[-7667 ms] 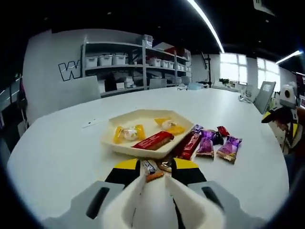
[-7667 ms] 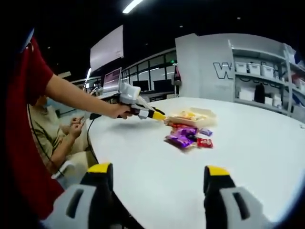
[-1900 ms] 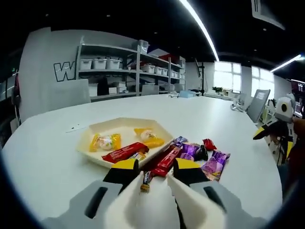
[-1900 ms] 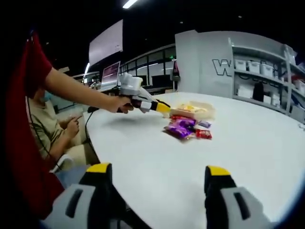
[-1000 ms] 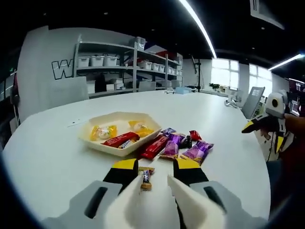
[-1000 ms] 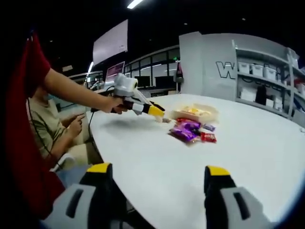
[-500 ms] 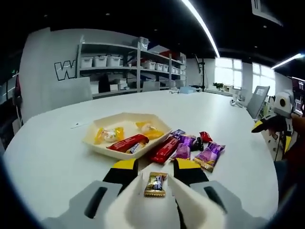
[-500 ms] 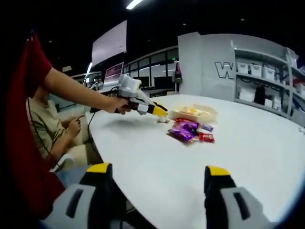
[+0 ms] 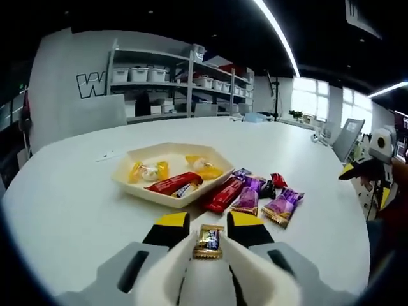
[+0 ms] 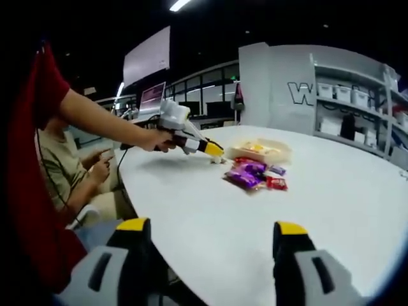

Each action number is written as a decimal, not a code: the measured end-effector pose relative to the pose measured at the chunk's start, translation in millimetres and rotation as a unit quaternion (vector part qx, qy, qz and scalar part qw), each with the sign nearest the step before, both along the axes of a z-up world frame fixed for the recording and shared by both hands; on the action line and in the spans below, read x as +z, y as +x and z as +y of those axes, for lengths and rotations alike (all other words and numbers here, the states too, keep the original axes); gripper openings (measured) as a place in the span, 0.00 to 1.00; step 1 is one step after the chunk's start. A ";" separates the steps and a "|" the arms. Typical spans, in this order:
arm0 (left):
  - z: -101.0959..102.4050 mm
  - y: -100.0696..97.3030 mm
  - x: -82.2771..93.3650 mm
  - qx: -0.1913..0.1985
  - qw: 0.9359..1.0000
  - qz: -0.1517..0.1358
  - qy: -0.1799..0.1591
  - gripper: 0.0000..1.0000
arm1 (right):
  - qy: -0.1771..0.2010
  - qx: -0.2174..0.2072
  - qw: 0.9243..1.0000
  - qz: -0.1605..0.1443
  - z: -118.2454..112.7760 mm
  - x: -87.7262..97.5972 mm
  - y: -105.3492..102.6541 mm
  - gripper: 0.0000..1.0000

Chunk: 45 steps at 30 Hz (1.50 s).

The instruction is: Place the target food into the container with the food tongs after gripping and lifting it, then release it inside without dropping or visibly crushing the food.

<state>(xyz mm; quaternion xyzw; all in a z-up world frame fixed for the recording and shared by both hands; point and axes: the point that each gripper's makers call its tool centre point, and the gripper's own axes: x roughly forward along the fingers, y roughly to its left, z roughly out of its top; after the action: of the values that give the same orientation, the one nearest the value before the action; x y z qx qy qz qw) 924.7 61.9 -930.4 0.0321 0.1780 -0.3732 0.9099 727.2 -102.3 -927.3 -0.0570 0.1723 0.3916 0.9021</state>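
The left tongs (image 9: 209, 231) grip a gold-wrapped candy (image 9: 209, 241) lifted off the counter (image 9: 70, 191), so carrying it ahead over the beige tray (image 9: 137, 183) comes next; right tongs (image 10: 210, 239) gape idle.

Gold-wrapped candy (image 9: 208, 241) between tong tips

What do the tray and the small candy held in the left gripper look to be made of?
The tray: probably moulded plastic or pulp, cream and matte, with a smooth, even rim and no gloss. The small candy: a glossy gold and dark foil-like or plastic film wrapper, with crimped ends, held between the left gripper's jaws.
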 end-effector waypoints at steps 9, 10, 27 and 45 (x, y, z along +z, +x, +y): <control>1.8 -0.5 22.9 0.007 0.999 0.019 -0.038 0.21 | 0.002 -0.003 1.000 -0.001 -1.5 0.7 0.8 0.76; 1.6 0.7 27.2 0.006 0.999 0.020 -0.041 0.21 | 0.002 -0.003 1.000 -0.001 -1.2 0.7 0.7 0.76; -15.2 38.9 57.7 0.005 0.999 -0.002 -0.042 0.21 | 0.008 -0.013 1.000 0.000 -11.5 2.0 1.8 0.77; -47.3 63.2 62.8 -0.030 0.998 -0.056 0.003 0.27 | 0.006 -0.039 0.999 0.001 -32.2 2.5 8.0 0.77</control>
<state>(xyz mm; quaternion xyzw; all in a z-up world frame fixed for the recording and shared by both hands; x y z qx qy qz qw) 988.0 14.7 -867.7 0.0605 0.1269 -0.3974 0.9068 735.2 -134.5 -924.8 -0.0443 0.1724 0.3573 0.9169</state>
